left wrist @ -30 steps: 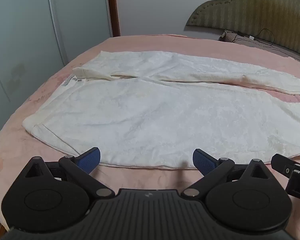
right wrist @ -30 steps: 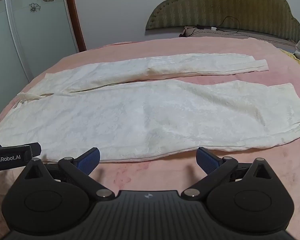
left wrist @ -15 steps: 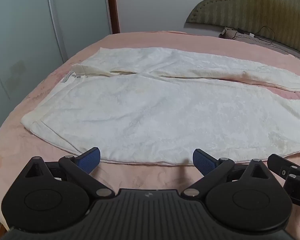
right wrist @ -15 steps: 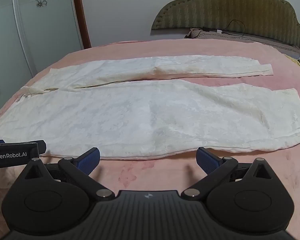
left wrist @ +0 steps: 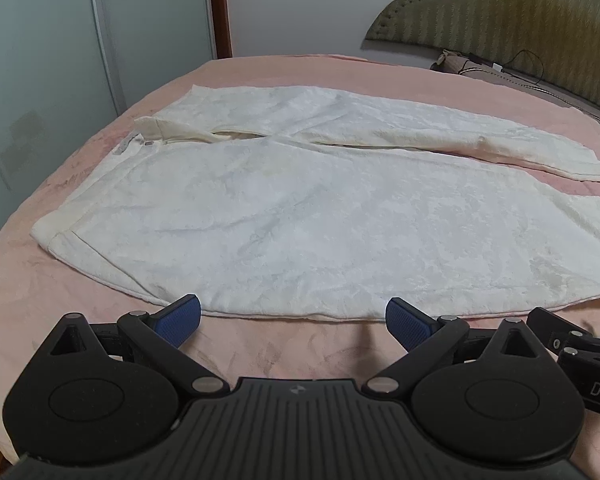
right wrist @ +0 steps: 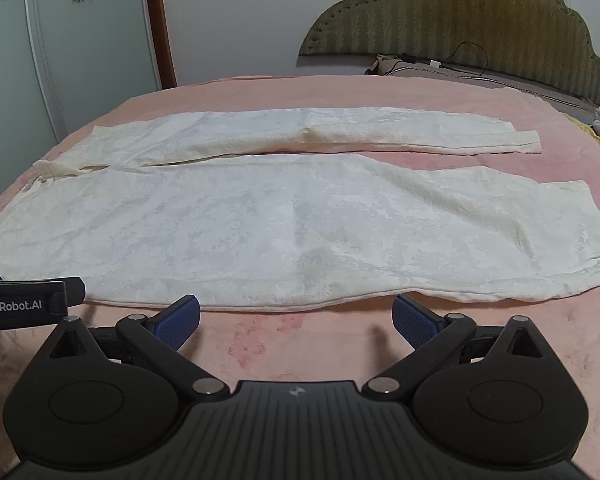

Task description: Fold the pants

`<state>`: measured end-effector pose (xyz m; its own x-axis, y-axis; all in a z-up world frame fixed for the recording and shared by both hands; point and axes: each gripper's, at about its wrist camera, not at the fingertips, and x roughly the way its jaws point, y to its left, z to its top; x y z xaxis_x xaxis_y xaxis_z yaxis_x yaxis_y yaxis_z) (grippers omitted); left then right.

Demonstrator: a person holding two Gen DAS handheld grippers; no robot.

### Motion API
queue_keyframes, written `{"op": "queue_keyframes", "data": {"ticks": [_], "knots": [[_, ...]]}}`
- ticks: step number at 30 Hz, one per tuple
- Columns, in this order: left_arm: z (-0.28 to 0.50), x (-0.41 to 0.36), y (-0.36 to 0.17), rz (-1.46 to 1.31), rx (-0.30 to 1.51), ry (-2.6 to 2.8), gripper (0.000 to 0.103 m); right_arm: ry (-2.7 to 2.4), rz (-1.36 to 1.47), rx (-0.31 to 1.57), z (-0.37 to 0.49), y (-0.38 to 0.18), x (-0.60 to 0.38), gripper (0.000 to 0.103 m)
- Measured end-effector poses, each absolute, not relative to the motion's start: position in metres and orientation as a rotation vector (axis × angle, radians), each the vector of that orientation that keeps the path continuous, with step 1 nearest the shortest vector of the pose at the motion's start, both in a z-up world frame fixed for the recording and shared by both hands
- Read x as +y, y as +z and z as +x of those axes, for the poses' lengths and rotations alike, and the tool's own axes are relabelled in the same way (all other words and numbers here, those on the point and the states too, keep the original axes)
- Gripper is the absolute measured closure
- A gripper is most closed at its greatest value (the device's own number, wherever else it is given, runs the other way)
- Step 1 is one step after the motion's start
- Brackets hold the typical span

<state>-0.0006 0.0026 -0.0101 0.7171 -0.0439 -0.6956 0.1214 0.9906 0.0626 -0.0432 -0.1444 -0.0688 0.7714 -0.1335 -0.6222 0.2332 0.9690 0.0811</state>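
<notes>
White pants (left wrist: 300, 216) lie flat across the pink bed (left wrist: 284, 356); my left gripper (left wrist: 293, 320) and right gripper (right wrist: 296, 318) hover at its 6 o'clock edge, fingers apart.

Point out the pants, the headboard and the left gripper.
pants (right wrist: 300, 220): right wrist view, middle of the near leg.
headboard (right wrist: 460, 20): right wrist view, centre of the padded panel.
left gripper (left wrist: 293, 316): left wrist view, midway between the open blue fingertips.
</notes>
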Motion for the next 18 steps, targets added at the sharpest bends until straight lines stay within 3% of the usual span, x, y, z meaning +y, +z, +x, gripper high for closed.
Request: {"op": "queue_keyframes", "data": {"ticks": [18], "knots": [[-0.0022,0.0019,-0.009,0.099,0.761,-0.108,0.002,-0.214,0.118,0.676,-0.0413,-0.0713,-0.1422,0.0]]}}
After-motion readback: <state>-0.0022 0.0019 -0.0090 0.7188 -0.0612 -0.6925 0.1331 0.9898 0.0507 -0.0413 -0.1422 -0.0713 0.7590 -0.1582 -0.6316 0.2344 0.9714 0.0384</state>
